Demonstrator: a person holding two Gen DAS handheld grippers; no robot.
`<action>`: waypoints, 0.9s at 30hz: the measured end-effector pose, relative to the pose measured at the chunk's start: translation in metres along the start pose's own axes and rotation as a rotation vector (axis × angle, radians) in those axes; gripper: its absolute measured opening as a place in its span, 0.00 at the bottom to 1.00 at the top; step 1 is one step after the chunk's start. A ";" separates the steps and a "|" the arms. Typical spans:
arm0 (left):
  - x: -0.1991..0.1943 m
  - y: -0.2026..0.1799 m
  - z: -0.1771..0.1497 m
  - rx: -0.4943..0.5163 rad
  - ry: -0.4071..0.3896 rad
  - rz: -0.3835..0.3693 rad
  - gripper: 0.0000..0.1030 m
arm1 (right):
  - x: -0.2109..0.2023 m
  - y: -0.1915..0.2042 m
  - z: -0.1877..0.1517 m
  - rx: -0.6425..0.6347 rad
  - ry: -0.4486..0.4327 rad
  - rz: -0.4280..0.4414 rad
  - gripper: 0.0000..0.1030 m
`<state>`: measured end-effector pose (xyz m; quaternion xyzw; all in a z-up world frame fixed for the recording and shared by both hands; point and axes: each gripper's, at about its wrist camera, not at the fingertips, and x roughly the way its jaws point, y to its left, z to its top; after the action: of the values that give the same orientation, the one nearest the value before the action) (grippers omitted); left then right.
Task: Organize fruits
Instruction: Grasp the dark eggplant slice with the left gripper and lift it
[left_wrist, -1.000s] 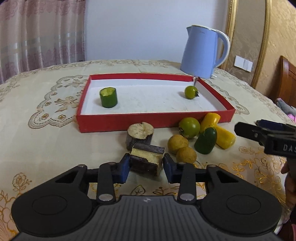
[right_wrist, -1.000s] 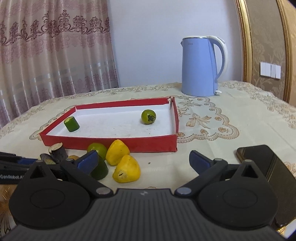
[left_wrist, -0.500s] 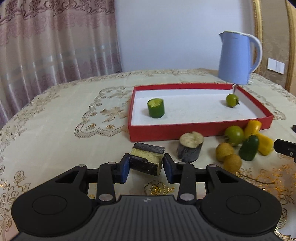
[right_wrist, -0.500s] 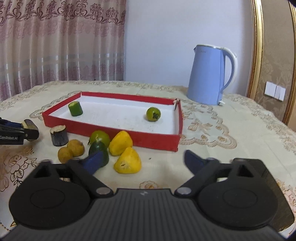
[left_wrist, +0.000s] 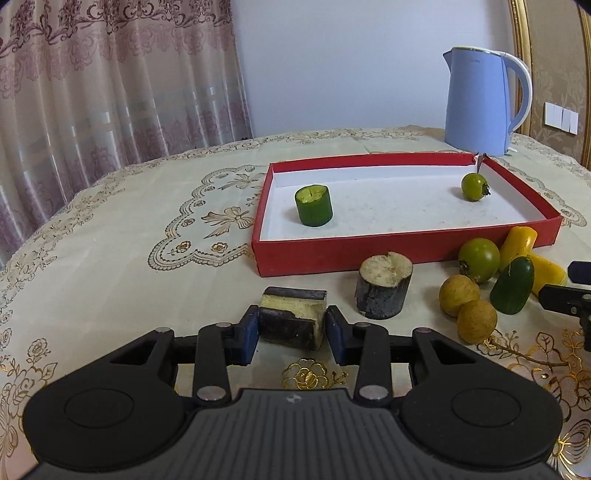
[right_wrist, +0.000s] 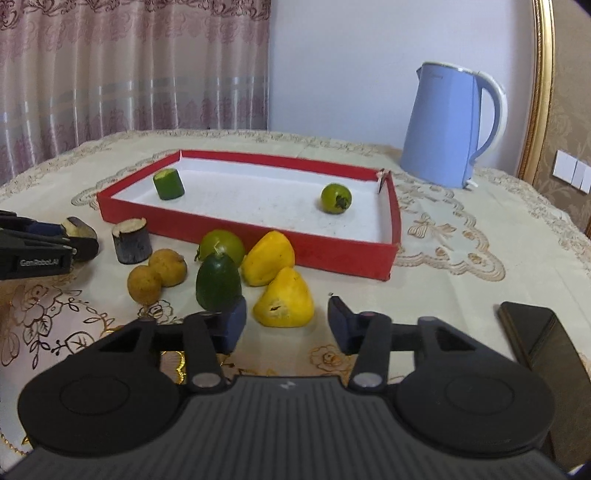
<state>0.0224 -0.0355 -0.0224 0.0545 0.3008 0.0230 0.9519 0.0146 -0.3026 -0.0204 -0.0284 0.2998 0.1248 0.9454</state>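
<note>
Two fruits boxed, cane chunk next

My left gripper (left_wrist: 291, 334) pinches the chunk (left_wrist: 293, 317) above the cloth. I judge the tray (left_wrist: 369, 251) lies ahead and right of it. My right gripper (right_wrist: 284, 325) is spread, empty, near the yellow fruit (right_wrist: 284, 304).

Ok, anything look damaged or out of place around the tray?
Yes: the red tray's far right corner is split, with a loose flap sticking up beside the kettle. A dark phone lies on the table by the right gripper, not a fruit. Nothing is spilled.
</note>
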 end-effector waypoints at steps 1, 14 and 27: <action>0.000 0.000 0.000 -0.001 0.000 0.000 0.36 | 0.002 -0.001 0.001 0.001 0.007 0.000 0.39; 0.002 -0.003 -0.001 0.017 -0.003 0.012 0.37 | 0.017 0.000 0.007 -0.002 0.038 0.015 0.35; 0.003 0.001 0.001 -0.010 0.015 -0.001 0.37 | 0.000 -0.009 0.006 0.014 0.014 0.002 0.31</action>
<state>0.0256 -0.0343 -0.0228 0.0495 0.3077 0.0242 0.9499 0.0198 -0.3104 -0.0159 -0.0226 0.3070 0.1233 0.9434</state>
